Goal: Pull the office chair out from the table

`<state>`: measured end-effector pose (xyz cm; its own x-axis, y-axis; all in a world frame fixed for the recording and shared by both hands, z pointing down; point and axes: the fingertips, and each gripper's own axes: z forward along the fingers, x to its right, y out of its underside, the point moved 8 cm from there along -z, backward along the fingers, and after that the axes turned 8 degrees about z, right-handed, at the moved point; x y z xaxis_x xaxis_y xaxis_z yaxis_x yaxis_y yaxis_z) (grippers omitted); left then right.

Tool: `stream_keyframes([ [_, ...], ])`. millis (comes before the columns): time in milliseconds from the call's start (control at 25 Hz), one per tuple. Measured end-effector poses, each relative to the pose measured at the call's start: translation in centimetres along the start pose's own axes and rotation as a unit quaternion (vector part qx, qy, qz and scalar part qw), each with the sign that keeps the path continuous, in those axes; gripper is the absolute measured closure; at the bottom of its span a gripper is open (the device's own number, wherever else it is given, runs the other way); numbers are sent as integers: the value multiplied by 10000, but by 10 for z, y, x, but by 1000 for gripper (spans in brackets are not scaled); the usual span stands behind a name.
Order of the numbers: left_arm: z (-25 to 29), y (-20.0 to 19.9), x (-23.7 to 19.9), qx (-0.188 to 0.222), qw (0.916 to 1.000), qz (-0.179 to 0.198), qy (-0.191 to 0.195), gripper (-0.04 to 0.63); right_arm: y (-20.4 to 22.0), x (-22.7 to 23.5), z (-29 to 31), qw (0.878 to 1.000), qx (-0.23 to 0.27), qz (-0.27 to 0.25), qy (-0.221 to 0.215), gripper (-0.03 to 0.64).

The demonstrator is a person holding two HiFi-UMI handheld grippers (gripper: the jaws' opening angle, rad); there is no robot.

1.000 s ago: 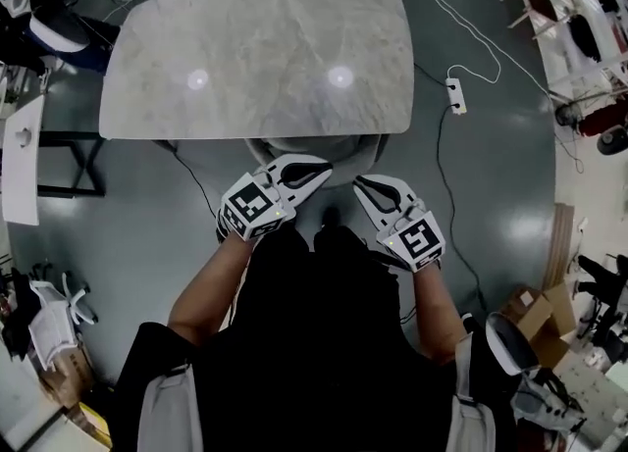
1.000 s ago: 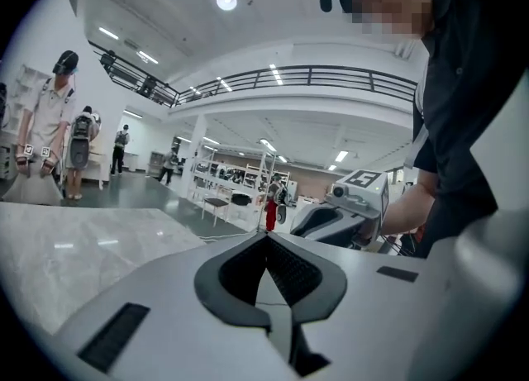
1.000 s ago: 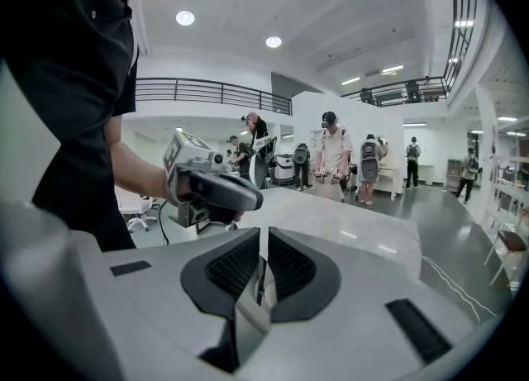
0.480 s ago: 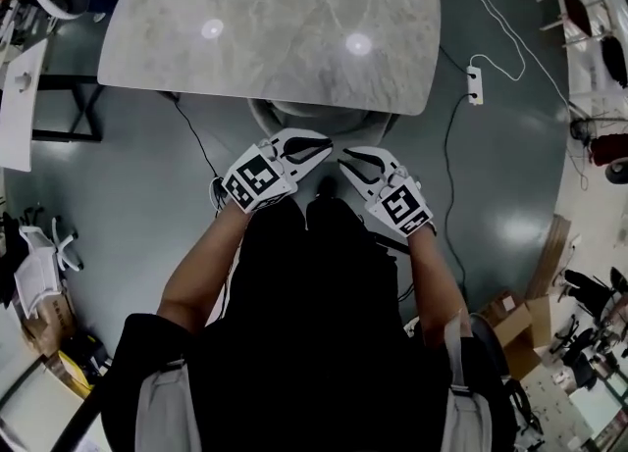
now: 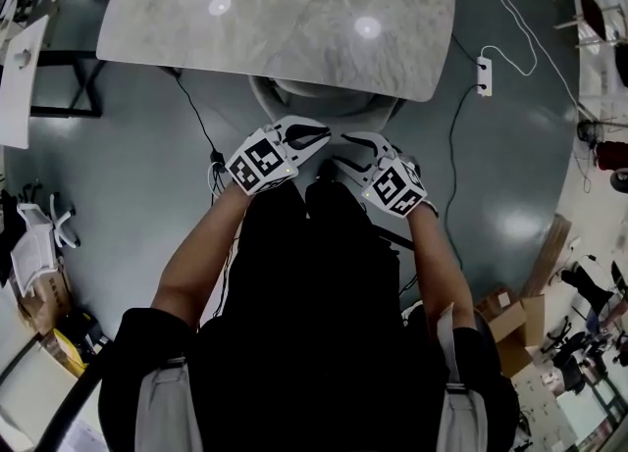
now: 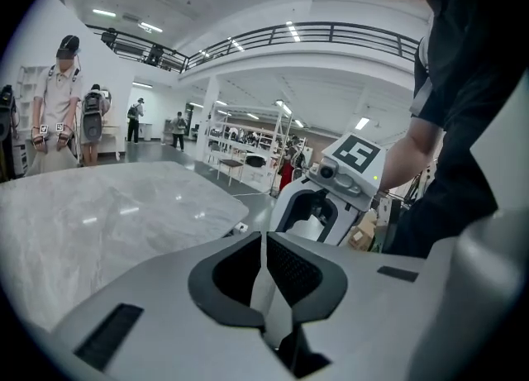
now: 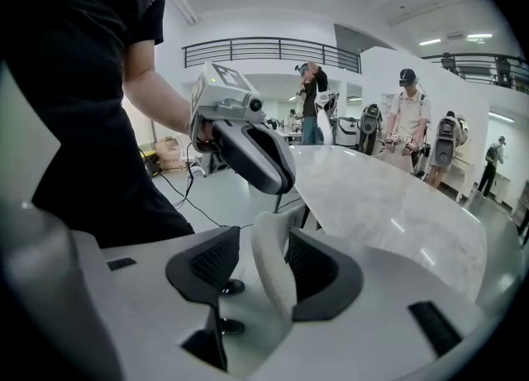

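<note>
The office chair [image 5: 324, 110] stood tucked under the near edge of the marble table [image 5: 285, 9]. Only the curved top of its pale backrest showed, just ahead of the tips of both grippers. That rim was the one part within reach, which is likely why both grippers pointed at it from the person's side.

The right gripper [image 5: 343, 152] had the backrest rim standing between its jaws. The jaws were opening, with a clear gap on one side and the rim close against the other pad, so nothing was clamped yet. Opening around the rim looked like preparation for closing on it and drawing the chair back.

The left gripper [image 5: 316, 133] sat just beside the right one, tips nearly meeting. Its jaws were together and held nothing; a pale strip, probably the backrest, showed through the thin slit between them. It seemed to be waiting beside the rim, and it would have to open before it could help.

Beyond both grippers the tabletop stretched away, bare and glossy. Off to the right gripper's outer side a white power strip [image 5: 483, 75] lay on the grey floor, well apart, with its cable trailing past the table. The pull itself had not started.
</note>
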<state>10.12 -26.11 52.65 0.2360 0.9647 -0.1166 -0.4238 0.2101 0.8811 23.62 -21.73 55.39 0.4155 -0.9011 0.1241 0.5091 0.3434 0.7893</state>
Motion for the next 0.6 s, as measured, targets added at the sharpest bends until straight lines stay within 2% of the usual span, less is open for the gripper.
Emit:
stream_keyframes([
  [160,11,18,3,-336,9993,135,14,570,10,4,8,9996,-211,-167,-75,432],
  [280,20,30,3,-594,9979,256,35,515,18,6,13,9988,-404,-246,-140,423],
  [360,24,36,3,-768,9965,335,28,502,20,7,17,9979,-526,-338,-153,419],
  [600,34,52,5,-1431,9855,891,185,420,24,10,31,9962,-747,-455,-57,383],
])
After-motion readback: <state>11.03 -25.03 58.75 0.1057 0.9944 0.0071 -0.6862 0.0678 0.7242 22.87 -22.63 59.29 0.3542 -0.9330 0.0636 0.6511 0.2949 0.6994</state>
